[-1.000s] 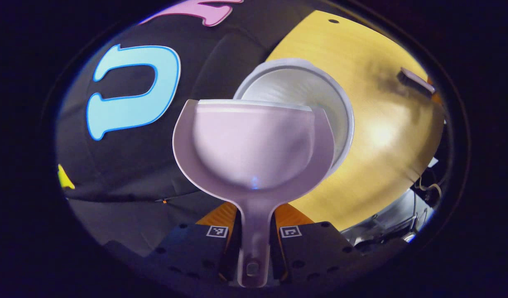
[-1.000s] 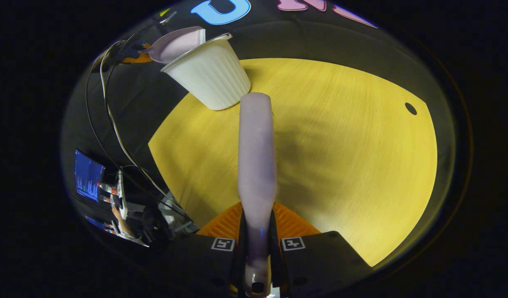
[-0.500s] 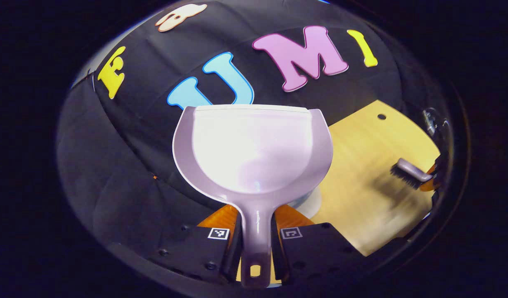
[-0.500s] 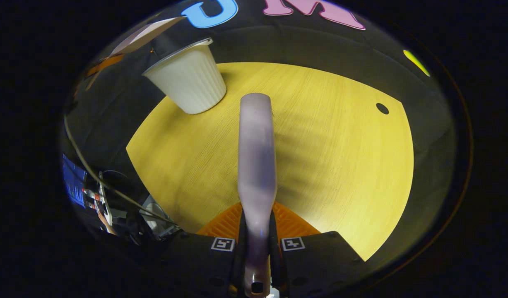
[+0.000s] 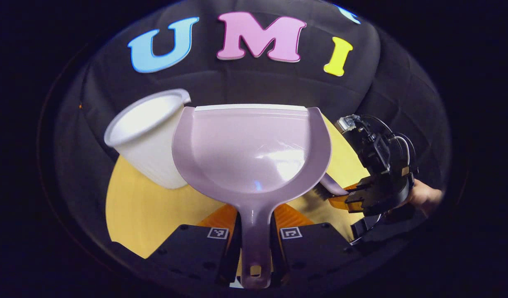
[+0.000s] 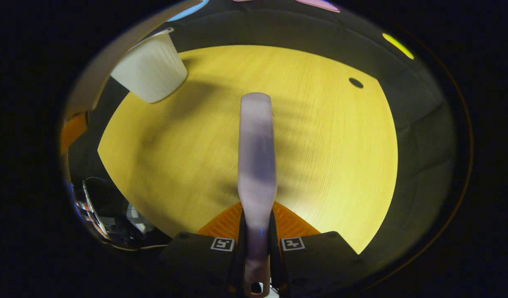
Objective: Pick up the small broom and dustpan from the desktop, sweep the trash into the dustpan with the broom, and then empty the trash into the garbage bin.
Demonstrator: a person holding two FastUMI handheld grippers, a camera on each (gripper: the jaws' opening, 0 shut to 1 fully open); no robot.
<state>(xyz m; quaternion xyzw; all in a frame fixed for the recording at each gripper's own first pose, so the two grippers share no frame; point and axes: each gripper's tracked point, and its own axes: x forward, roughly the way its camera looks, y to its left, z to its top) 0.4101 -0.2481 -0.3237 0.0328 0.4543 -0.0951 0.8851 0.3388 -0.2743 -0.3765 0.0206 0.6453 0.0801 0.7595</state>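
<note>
**Q:** As you look along your left tongs, what is there?

**Me:** My left tongs point(image 5: 254, 244) are pinching the handle of the lilac dustpan point(image 5: 251, 149), both fingers pressed on it. Its scoop faces me and looks bare. A white ribbed garbage bin point(image 5: 144, 138) stands on the yellow tabletop point(image 5: 146, 207), just beside the pan's left edge. To the right I see my other tongs point(image 5: 361, 198) gripping the broom point(image 5: 330, 188), bristles partly hidden behind the pan.

**Q:** And along the right tongs?

**Me:** My right tongs point(image 6: 257, 248) are clamped on the lilac broom handle point(image 6: 257, 153), which runs straight ahead over the tabletop point(image 6: 328, 157). The bin point(image 6: 150, 72) sits far left at the tabletop's edge. I can make out no trash on the wood.

**Q:** What could go wrong?

**Me:** I judge the pan's rim could clip the light bin and tip it, since they are so close. A loose handle could also twist between my fingers.
</note>
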